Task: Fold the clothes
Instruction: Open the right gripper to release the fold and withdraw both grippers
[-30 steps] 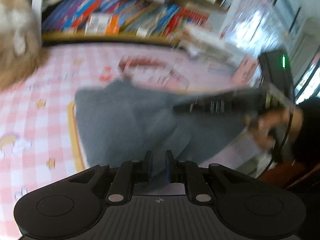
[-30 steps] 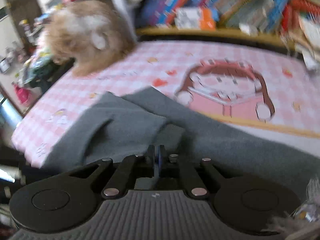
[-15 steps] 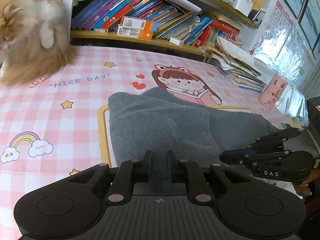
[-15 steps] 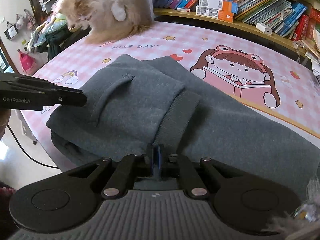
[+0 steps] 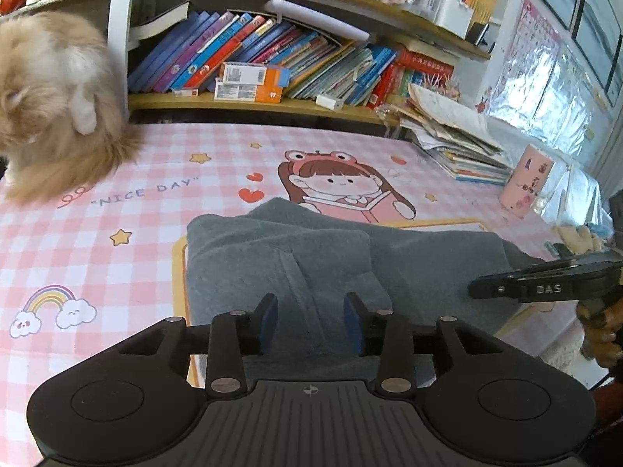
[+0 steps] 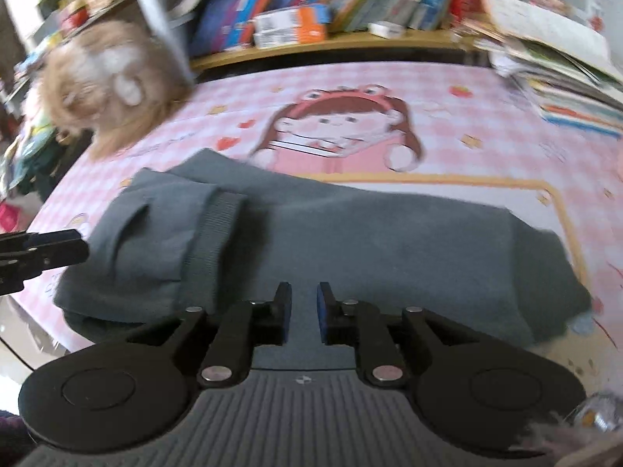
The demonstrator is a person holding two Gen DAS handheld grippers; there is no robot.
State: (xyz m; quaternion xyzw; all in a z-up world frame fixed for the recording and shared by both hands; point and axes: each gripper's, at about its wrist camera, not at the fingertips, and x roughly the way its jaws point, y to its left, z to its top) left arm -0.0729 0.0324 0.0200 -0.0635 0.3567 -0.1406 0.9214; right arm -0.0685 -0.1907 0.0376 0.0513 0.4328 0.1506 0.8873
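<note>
Left gripper [image 5: 310,323] sits at the bottom centre of its view w/ jaws spread wide, nothing between them, the sweater [image 5: 331,268] lying just beyond the blue pads. Right gripper [image 6: 304,317] has jaws parted by a narrower gap, also empty, poised over the sweater's near edge; can't tell if the tips touch the cloth. Each gripper shows in the other's view as a black bar at the frame edge, beside the garment. Upper left, a fluffy cat [image 5: 50,105] sits on the pink checked cloth [image 5: 97,233], well apart from the sweater. Bookshelf [image 5: 272,62] runs along the top, a paper stack [image 5: 451,136] and a pink cup [image 5: 525,181] to the right. The sweater is grey, folded into a long band across mid-frame, a ribbed cuff [image 6: 212,241] and sleeve laid over its left part in the right view.
</note>
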